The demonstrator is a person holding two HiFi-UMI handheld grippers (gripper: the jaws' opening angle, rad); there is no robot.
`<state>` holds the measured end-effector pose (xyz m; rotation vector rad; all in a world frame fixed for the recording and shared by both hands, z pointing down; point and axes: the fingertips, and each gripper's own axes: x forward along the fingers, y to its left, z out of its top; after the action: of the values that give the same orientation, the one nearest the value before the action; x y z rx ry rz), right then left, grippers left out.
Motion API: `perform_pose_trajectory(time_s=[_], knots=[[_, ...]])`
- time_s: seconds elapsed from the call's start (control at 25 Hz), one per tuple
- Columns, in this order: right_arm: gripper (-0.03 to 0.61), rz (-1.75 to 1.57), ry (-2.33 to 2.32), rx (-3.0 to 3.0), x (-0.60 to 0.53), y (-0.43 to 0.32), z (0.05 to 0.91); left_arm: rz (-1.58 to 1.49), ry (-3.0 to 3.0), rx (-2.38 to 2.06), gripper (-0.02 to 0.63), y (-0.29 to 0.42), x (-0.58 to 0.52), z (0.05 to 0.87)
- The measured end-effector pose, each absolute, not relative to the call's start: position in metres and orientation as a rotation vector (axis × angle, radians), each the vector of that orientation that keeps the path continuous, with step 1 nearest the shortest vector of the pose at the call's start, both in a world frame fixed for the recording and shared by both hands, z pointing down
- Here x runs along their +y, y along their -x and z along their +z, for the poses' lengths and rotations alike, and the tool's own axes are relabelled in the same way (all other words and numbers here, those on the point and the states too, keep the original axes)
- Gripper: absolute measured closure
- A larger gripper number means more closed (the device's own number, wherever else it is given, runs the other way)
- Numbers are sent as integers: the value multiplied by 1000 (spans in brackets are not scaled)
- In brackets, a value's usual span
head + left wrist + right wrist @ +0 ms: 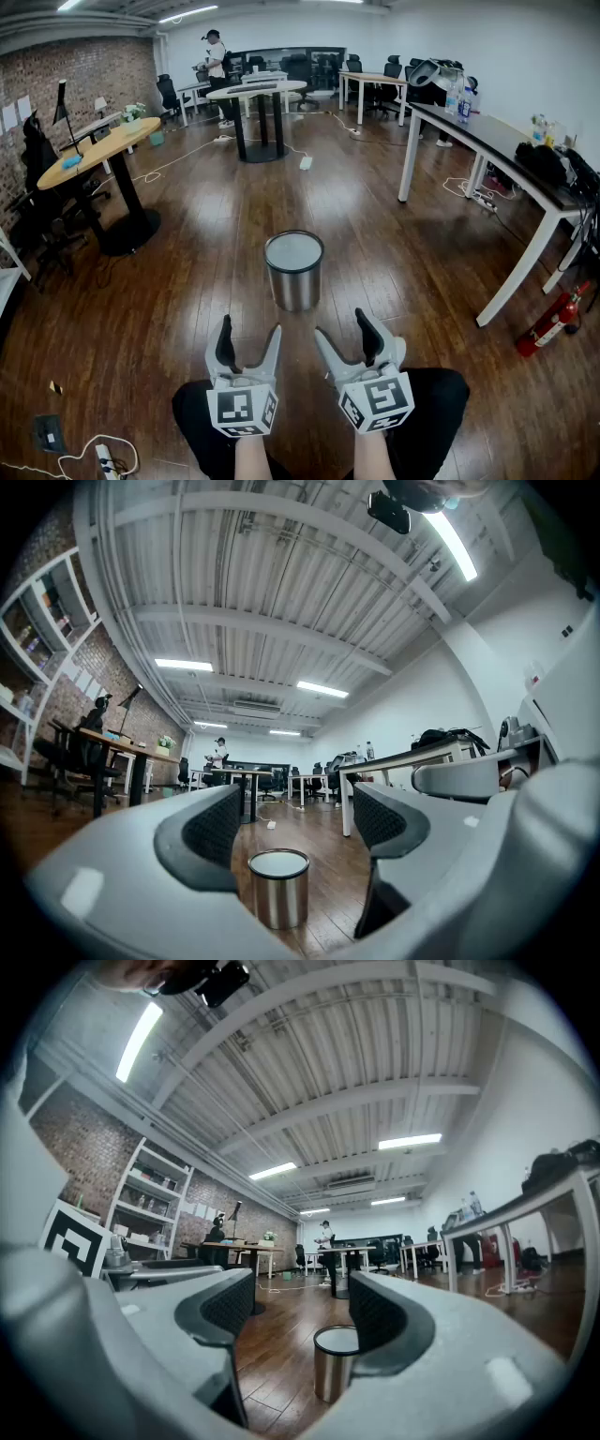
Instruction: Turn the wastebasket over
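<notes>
A shiny steel wastebasket (294,272) with a dark rim stands upright on the wooden floor, its top face showing pale grey. Both grippers hover nearer to me than it and touch nothing. My left gripper (249,330) is open, its jaws spread wide and empty. My right gripper (344,325) is open too, a little less wide. In the left gripper view the wastebasket (278,892) appears low between the jaws of the left gripper (298,822), some way ahead. In the right gripper view the wastebasket (335,1368) stands ahead of the right gripper (300,1312), partly hidden by the right jaw.
A long white table (511,155) runs along the right, with a red fire extinguisher (553,323) lying by its leg. A round wooden table (94,150) stands at left. A power strip (105,459) and cable lie near my left. A person (216,58) stands far back.
</notes>
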<state>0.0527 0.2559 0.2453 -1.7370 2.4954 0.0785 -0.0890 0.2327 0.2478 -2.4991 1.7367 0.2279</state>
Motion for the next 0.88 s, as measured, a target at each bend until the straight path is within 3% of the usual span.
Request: perform_pose_trajectory(time_s=[0.16,0.4,0.88], knots=[[276,-104,1699,2566,177,-67,281,218,2507,1810,219,90,159,267],[277,-21,1661,2511,91,-99,249,226,2417,1744,219,63,78,228],[288,46,1594,2668,-60,-64,275,176,2400,1797,219,77,-74,262]])
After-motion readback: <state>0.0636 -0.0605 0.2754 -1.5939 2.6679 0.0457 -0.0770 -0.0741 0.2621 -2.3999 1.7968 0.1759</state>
